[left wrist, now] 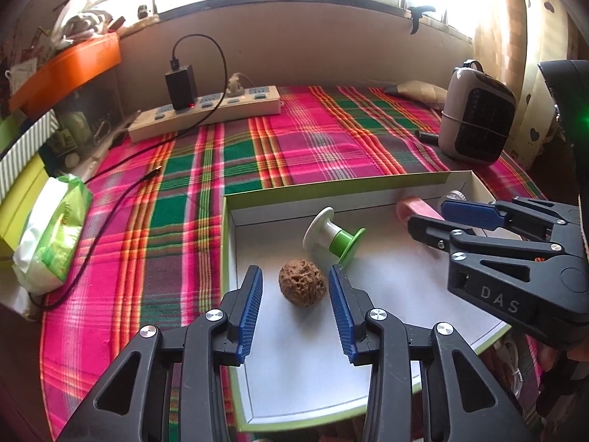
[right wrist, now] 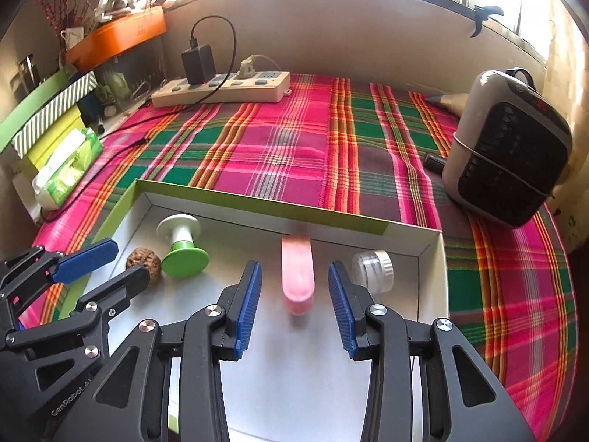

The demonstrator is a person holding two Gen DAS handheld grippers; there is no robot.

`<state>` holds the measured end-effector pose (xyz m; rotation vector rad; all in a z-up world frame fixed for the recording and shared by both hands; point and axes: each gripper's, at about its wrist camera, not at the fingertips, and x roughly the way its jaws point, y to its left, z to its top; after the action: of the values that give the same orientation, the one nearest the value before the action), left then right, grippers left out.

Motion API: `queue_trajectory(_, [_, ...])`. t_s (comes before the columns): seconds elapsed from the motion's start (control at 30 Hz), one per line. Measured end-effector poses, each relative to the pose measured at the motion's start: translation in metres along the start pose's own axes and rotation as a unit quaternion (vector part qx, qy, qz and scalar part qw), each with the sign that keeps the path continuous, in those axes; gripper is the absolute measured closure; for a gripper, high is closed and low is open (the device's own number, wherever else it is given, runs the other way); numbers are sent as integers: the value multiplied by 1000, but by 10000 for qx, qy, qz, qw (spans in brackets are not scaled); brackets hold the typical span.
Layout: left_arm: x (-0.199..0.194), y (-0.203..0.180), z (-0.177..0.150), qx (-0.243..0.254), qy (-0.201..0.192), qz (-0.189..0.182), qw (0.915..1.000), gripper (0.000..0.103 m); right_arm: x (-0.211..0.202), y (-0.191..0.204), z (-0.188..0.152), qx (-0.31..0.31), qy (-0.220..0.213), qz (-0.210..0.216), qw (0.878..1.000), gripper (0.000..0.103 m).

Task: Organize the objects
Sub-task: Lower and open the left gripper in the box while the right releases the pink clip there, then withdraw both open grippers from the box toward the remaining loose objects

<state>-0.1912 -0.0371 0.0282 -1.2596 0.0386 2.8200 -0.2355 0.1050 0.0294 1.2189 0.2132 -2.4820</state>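
A shallow white box with a green rim (left wrist: 331,186) (right wrist: 257,202) lies on the plaid cloth. In it lie a brown walnut (left wrist: 302,288) (right wrist: 144,260), a white and green spool (left wrist: 333,237) (right wrist: 182,245), a pink tube (right wrist: 297,276) (left wrist: 419,210) and a small clear jar with a white lid (right wrist: 372,270) (left wrist: 454,196). My left gripper (left wrist: 296,307) (right wrist: 106,269) is open, its jaws on either side of the walnut and apart from it. My right gripper (right wrist: 294,305) (left wrist: 432,217) is open over the box, its jaws flanking the pink tube, which looks blurred.
A white power strip (left wrist: 206,110) (right wrist: 221,90) with a black charger and cable lies at the back. A grey fan heater (left wrist: 476,119) (right wrist: 508,147) stands at the right. A tissue pack (left wrist: 51,232) (right wrist: 68,167) and stacked boxes (left wrist: 22,169) are at the left.
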Motion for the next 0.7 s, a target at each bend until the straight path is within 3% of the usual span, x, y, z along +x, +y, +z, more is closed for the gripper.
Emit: queue_trajectory(0.7, [-47,1,-29,-136,-310,95,9994,67,-57,-2,-42,263,-443,60,9987,64])
